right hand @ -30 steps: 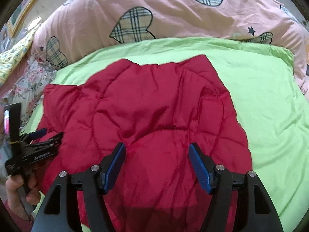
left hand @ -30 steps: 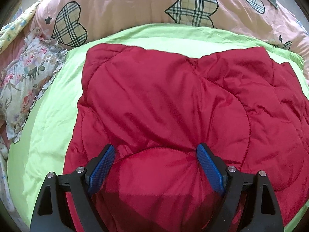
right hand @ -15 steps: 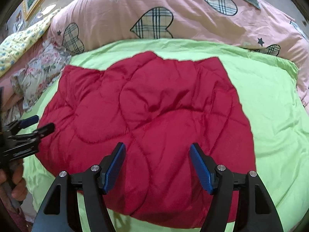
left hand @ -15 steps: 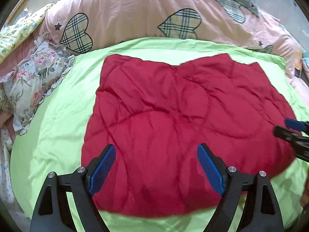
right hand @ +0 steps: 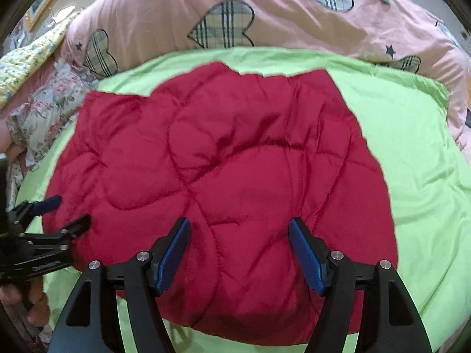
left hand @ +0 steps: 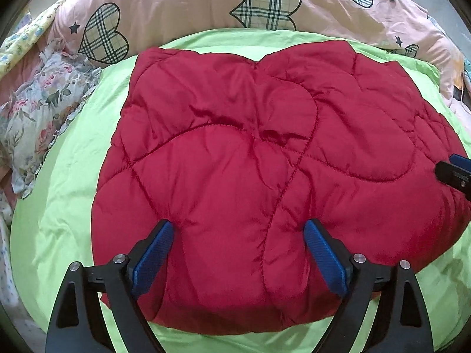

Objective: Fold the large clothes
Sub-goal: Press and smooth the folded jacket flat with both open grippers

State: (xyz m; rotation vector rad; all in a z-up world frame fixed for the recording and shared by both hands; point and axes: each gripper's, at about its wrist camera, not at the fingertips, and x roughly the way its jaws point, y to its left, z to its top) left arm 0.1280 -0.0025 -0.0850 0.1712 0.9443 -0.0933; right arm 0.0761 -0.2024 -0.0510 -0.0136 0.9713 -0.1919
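The red quilted garment (left hand: 250,182) takes the middle of the green sheet (left hand: 67,176). On its left side, bare sheet runs until the floral cloth (left hand: 38,111), which blocks further. Behind it only a thin green strip is free before the high pink duvet (left hand: 182,6). On its right side the sheet (right hand: 418,158) is wide and free. Both grippers, left gripper (left hand: 238,253) and right gripper (right hand: 240,253), hang with fingers spread over its near edge.

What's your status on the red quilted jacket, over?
Left hand-held gripper open, right hand-held gripper open, both above the garment. Red quilted jacket folded into a puffy bundle on green sheet. Nothing on top of it.
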